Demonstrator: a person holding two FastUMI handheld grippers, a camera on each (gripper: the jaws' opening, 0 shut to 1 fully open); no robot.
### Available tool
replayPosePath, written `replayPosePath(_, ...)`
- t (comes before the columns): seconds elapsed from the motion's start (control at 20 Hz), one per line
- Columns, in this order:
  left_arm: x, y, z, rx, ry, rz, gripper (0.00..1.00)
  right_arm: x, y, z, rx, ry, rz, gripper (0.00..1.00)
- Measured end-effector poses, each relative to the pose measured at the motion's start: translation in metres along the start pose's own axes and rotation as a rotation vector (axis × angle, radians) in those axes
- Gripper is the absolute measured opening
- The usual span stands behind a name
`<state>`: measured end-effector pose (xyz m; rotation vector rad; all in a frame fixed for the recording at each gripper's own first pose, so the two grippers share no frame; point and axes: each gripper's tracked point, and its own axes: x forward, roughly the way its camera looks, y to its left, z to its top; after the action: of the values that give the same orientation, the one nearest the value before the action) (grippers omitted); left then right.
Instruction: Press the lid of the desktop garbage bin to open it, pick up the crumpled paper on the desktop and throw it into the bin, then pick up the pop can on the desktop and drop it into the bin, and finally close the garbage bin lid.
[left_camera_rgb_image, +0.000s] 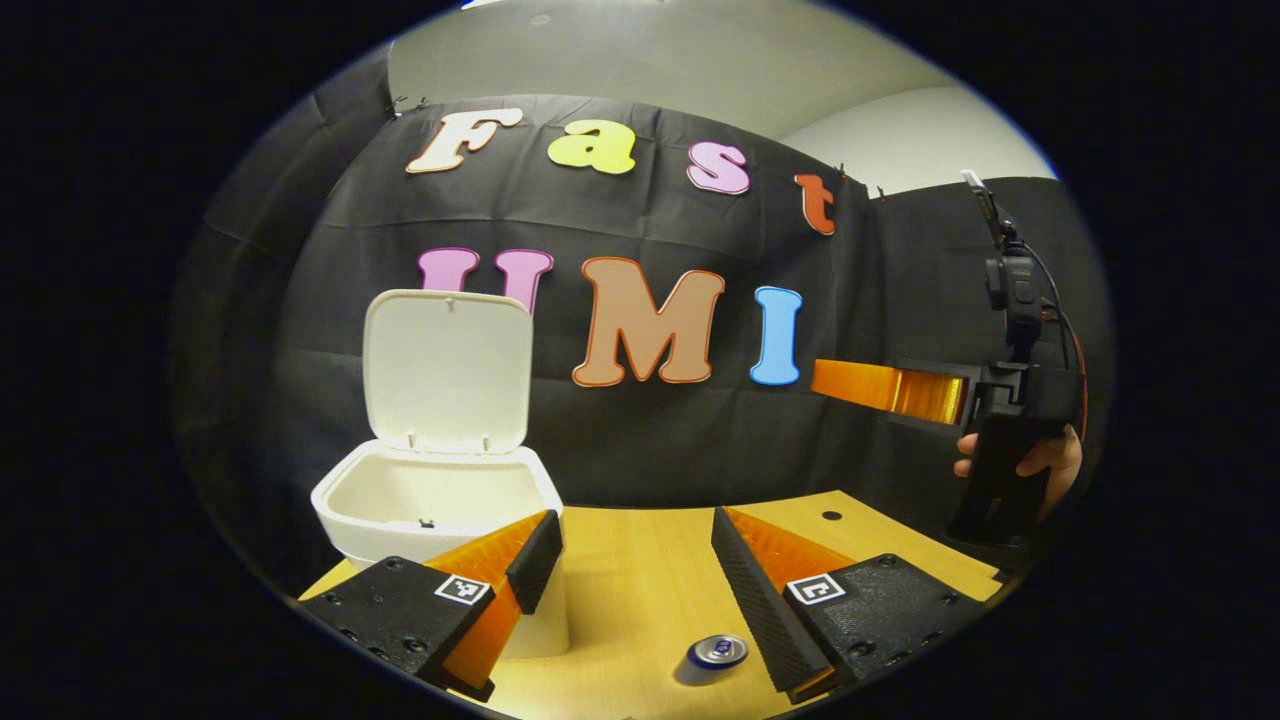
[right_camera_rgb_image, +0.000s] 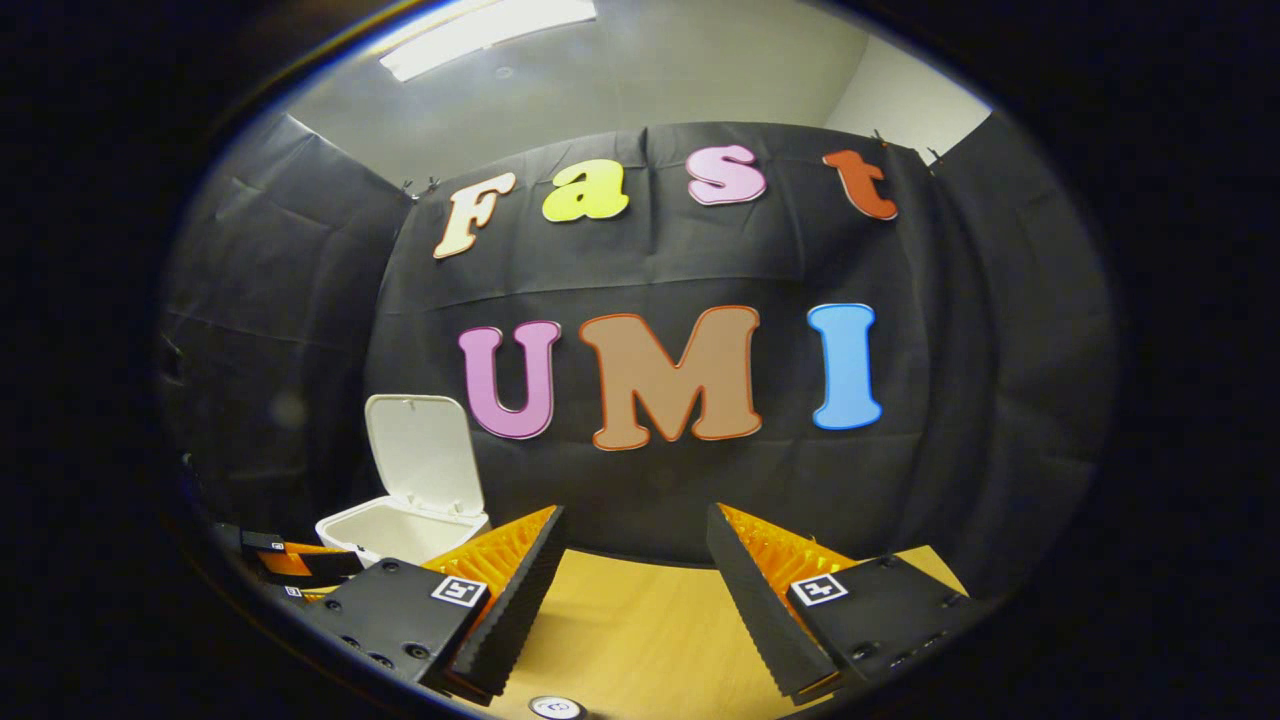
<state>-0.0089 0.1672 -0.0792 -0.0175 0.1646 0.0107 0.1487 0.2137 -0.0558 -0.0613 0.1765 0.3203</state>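
Two fingers of the left gripper (left_camera_rgb_image: 637, 570) sit closest in the left gripper view, spread wide apart with nothing between them. Under them lies the wooden table (left_camera_rgb_image: 640, 590), and behind it hangs the black cloth wall (left_camera_rgb_image: 650, 450), with a pale ceiling above.

The right gripper (right_camera_rgb_image: 635, 575) in its own view is spread wide too — it holds nothing. In the left gripper view it floats high on the right side, held by a hand (left_camera_rgb_image: 1045, 460), well away from the bin.

The white bin (left_camera_rgb_image: 435, 500) stands on the left part of the table, right behind the left gripper's left finger. Its lid (left_camera_rgb_image: 447, 368) stands straight up — wide open. The inside looks pale; what lies at the bottom is hidden.

The pop can (left_camera_rgb_image: 712, 655) lies on its side on the table, just beside the left gripper's right finger, its shiny top facing the camera.
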Motion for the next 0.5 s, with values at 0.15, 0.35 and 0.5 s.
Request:
replayPosePath(0.15,0.012,-0.022,-0.013,0.007,0.025,-0.039,0.92,-0.021,-0.039,0.001,0.015,-0.009,-0.084,0.95)
replayPosePath(0.35,0.026,-0.051,-0.044,0.012,0.091,-0.092,0.92,-0.048,-0.083,-0.007,0.032,0.004,-0.175,0.94)
replayPosePath(0.5,0.033,-0.07,-0.071,0.007,0.153,-0.125,0.92,-0.067,-0.108,-0.021,0.053,0.032,-0.228,0.94)
